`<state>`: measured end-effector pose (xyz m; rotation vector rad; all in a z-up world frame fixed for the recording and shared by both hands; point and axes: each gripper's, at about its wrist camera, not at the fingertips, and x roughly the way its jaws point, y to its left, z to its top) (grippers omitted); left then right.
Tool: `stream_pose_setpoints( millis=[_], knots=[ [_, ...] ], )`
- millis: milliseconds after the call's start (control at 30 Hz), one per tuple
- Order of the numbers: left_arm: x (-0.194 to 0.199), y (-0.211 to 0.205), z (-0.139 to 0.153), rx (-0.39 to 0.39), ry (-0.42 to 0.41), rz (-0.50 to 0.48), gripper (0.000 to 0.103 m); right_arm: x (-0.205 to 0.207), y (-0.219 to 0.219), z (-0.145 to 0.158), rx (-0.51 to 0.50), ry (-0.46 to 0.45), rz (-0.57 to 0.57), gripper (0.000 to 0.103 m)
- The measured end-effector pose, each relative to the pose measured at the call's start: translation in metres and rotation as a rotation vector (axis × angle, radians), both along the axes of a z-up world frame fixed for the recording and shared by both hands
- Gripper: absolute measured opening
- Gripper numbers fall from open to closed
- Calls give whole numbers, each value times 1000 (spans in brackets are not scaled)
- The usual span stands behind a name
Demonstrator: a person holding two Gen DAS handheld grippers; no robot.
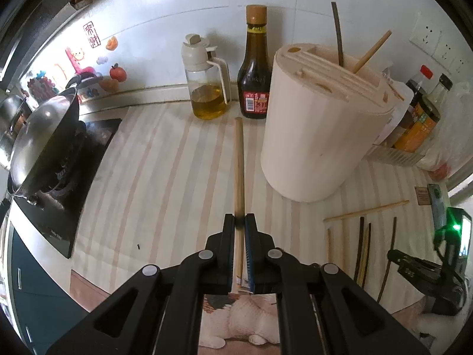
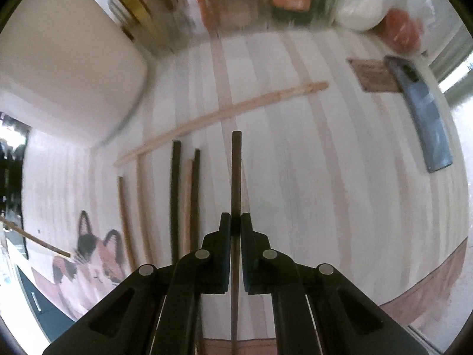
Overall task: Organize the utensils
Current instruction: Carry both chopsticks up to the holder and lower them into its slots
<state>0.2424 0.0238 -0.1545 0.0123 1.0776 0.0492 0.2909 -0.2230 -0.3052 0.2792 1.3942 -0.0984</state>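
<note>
My left gripper (image 1: 240, 220) is shut on a light wooden chopstick (image 1: 239, 159) that points forward toward the bottles, left of the cream cylindrical utensil holder (image 1: 319, 130). The holder has a dark chopstick (image 1: 337, 34) and a light chopstick (image 1: 373, 51) standing in its top slots. My right gripper (image 2: 236, 222) is shut on a dark brown chopstick (image 2: 236, 174) held above the striped mat. Several loose chopsticks (image 2: 177, 195), dark and light, lie on the mat to its left; they also show in the left wrist view (image 1: 362, 245). The right gripper's body shows at the right of the left wrist view.
An oil dispenser (image 1: 208, 80) and a soy sauce bottle (image 1: 255, 68) stand by the back wall. A wok on a gas stove (image 1: 44, 136) is at left. A bin of condiment bottles (image 1: 419, 118) sits behind the holder. A phone (image 2: 419, 112) lies at right.
</note>
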Motion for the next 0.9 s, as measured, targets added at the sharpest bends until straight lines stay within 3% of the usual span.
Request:
stream_pose_setpoints(
  millis=[267,500,700,900],
  knots=[
    [-7,-7,15,-15,-26,-32,4,-27,-14,65,-15,-215,-3,6],
    [-8,-10,35,-37,-74,-61,4,-21,-8,112,-39,-385,15,6],
    [-6,-10,69,-69,-145,-73,4,-6,-4,158,-31,-508,14,6],
    [4,-5,123,-136,-235,-74,4,23,0,228,21,-646,28,6]
  ],
)
